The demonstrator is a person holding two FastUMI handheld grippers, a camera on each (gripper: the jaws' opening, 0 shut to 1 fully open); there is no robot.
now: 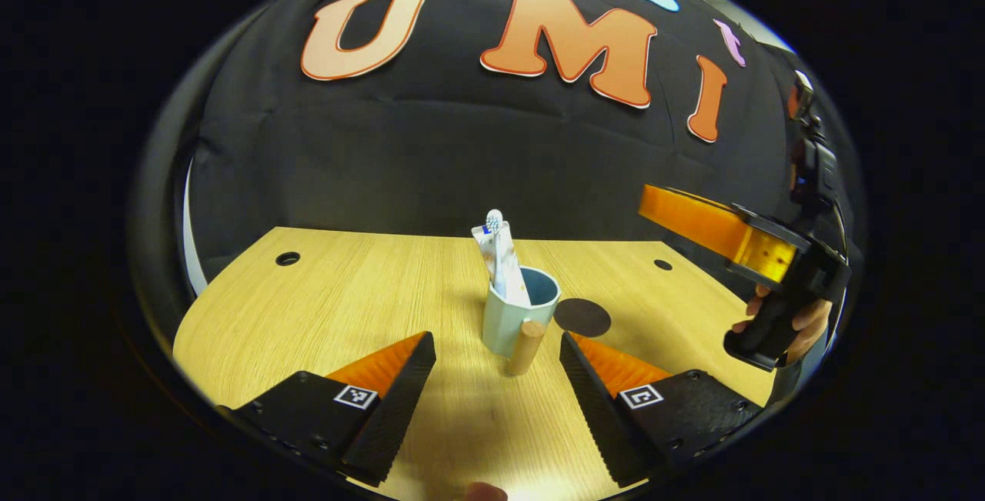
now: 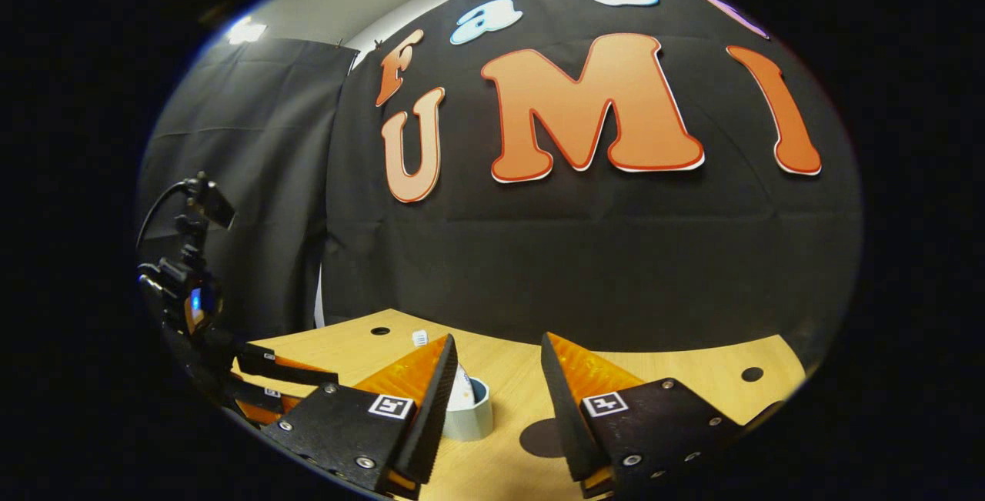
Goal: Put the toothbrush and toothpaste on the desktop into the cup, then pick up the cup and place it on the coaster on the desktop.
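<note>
A pale blue cup with a wooden handle stands upright mid-table, with the toothbrush and toothpaste tube upright inside it. The dark round coaster lies just right of the cup, apart from it. My left gripper is open, low over the table, its fingers either side of the cup and short of it. A hand holds my right gripper raised at the right. In the right gripper view, the right gripper is open above the cup and coaster; its finger hides part of the cup.
The wooden table has small round holes near its back corners. The black cloth wall stands close behind it. The left gripper shows low at the left of the right gripper view.
</note>
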